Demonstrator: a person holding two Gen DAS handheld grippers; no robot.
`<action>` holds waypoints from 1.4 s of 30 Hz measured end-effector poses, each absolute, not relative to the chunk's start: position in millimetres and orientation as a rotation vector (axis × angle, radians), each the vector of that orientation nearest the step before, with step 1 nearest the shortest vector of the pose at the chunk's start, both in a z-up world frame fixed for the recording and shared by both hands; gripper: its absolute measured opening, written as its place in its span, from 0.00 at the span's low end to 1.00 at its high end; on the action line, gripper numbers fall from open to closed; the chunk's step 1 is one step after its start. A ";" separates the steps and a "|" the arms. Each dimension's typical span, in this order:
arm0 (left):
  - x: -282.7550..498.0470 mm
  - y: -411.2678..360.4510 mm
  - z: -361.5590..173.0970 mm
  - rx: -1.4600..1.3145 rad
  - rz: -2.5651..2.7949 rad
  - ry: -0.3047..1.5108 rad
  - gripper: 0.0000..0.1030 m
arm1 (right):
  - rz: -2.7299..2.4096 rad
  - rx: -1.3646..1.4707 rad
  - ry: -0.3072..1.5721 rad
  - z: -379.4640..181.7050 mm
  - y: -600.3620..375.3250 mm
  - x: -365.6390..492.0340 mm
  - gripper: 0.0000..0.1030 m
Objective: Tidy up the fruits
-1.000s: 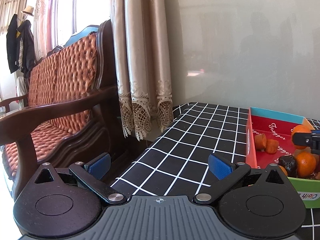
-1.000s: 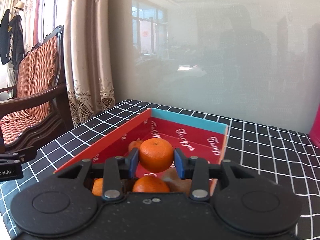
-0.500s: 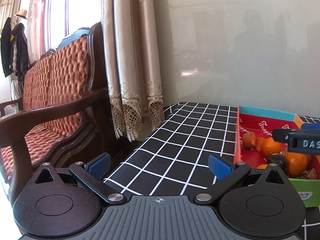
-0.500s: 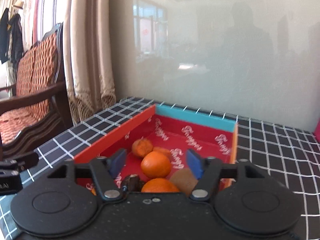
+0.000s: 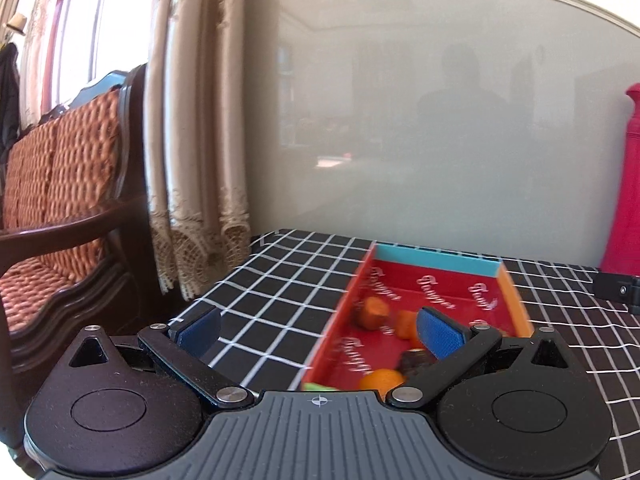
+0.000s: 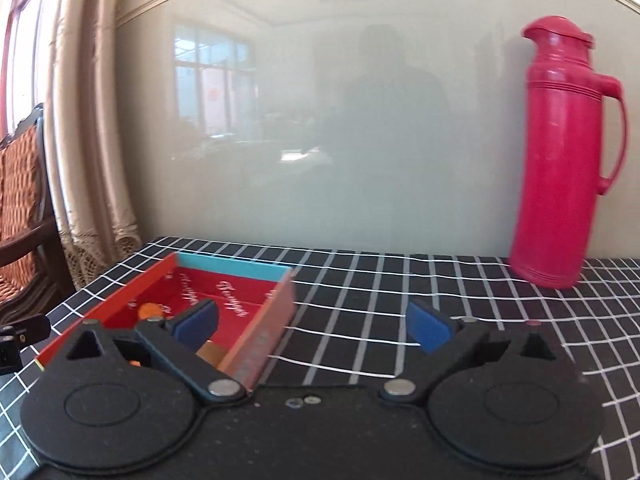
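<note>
A red box (image 5: 440,280) with a teal far wall sits on the black checked tablecloth (image 5: 280,300). Several oranges (image 5: 372,312) and a dark fruit (image 5: 414,360) lie inside it. My left gripper (image 5: 318,330) is open and empty, low over the box's near left corner. My right gripper (image 6: 312,326) is open and empty, over the box's right wall (image 6: 264,332) and the cloth beside it. An orange (image 6: 149,310) shows in the box in the right wrist view; most fruit is hidden behind my fingers.
A tall red thermos (image 6: 560,152) stands at the back right against the glossy wall. A wooden armchair (image 5: 60,208) with orange cushions and a curtain (image 5: 192,140) stand off the table's left edge. The other gripper's tip (image 5: 618,290) shows at right.
My right gripper opened and let go of the orange, which dropped into the box, then swung right toward the thermos. My left gripper swung right over the box.
</note>
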State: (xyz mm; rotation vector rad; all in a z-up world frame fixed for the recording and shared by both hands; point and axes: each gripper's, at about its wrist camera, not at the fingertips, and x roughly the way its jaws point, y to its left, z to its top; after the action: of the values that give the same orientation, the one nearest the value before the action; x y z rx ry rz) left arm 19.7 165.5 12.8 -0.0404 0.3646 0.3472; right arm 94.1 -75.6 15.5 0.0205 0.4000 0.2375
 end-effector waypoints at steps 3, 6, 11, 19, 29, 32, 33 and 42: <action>24.9 135.3 16.2 -0.008 0.314 0.367 1.00 | 0.206 0.013 0.403 14.2 -96.1 82.1 0.98; 26.5 103.4 18.7 0.038 0.254 0.368 1.00 | 0.181 0.004 0.399 15.0 -115.1 66.8 0.98; 10.5 58.1 17.5 0.092 0.200 0.378 1.00 | 0.155 0.034 0.389 21.2 -143.1 42.4 0.99; -38.4 49.4 31.6 0.115 0.212 0.339 1.00 | 0.190 -0.011 0.352 24.3 -141.1 -4.4 1.00; -71.8 70.5 33.1 0.090 0.237 0.328 1.00 | 0.207 -0.038 0.277 23.9 -131.6 -44.3 1.00; -69.0 71.1 27.6 0.102 0.237 0.336 1.00 | 0.199 0.015 0.256 23.6 -133.0 -44.0 1.00; -67.4 71.5 25.4 0.103 0.240 0.339 1.00 | 0.187 0.014 0.260 22.4 -131.6 -42.5 1.00; -67.3 80.0 15.0 0.065 0.251 0.320 1.00 | 0.155 -0.085 0.339 18.1 -123.3 -40.6 1.00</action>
State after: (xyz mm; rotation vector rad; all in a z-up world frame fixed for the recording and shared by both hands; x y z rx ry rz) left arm -67.3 80.0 15.0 0.0649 0.3200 0.2506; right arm -40.6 -123.3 18.1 -0.0854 0.3385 0.1549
